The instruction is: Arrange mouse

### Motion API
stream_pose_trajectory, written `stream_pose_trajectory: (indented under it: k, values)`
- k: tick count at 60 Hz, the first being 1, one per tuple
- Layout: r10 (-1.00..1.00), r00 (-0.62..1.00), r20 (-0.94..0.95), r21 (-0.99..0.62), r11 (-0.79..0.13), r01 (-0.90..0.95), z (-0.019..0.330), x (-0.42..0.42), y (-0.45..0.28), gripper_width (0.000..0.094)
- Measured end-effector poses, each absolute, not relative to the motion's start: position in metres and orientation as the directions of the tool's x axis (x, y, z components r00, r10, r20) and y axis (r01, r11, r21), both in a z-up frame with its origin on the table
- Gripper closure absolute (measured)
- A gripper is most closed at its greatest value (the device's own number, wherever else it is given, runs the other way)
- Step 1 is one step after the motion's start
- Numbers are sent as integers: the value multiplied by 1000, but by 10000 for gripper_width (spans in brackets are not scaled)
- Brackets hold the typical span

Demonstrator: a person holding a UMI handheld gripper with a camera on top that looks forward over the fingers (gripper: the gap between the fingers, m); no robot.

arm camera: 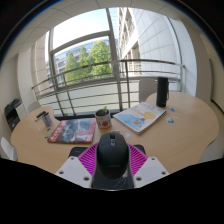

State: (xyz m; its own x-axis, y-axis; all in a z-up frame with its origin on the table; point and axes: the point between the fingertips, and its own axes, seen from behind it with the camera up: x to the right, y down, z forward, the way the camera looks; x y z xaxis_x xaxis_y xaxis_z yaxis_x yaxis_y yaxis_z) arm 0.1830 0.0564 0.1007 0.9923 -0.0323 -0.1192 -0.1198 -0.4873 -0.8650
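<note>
A black computer mouse point(111, 158) sits between my two fingers, its nose pointing away from me. The magenta pads point(90, 158) press against both of its sides. My gripper point(111, 165) is shut on the mouse and holds it above the round wooden table point(185, 125). A dark mouse pad point(135, 149) shows just past the fingers, beneath the mouse.
On the table beyond lie a colourful book point(72, 130), a small potted plant point(103, 119), an open magazine point(140, 116), a tall black cylinder point(162, 92) and a cup point(43, 117). Large windows with a railing stand behind.
</note>
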Motion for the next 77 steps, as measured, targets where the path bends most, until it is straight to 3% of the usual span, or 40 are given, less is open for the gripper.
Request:
stream_pose_trajectory:
  k: [4, 8, 17, 23, 25, 46, 59, 77]
  values:
    - [-28, 992, -122, -808, -577, -116, 48, 161, 53, 536]
    - [-25, 996, -82, -791, -606, -80, 7, 153, 49, 523]
    - [-27, 999, -27, -779, -626, -38, -8, 139, 38, 371]
    - [-25, 1000, -2, -790, -613, -17, 15, 133, 26, 77]
    - [-24, 1000, 4, -795, -607, -11, 27, 133, 20, 114]
    - [-57, 997, 58, -844, -535, 18, 155, 115, -96, 91]
    - [-48, 997, 63, -856, -517, 29, 185, 103, -176, 91]
    - [-47, 997, 58, -848, -530, 24, 186, 87, -254, 91]
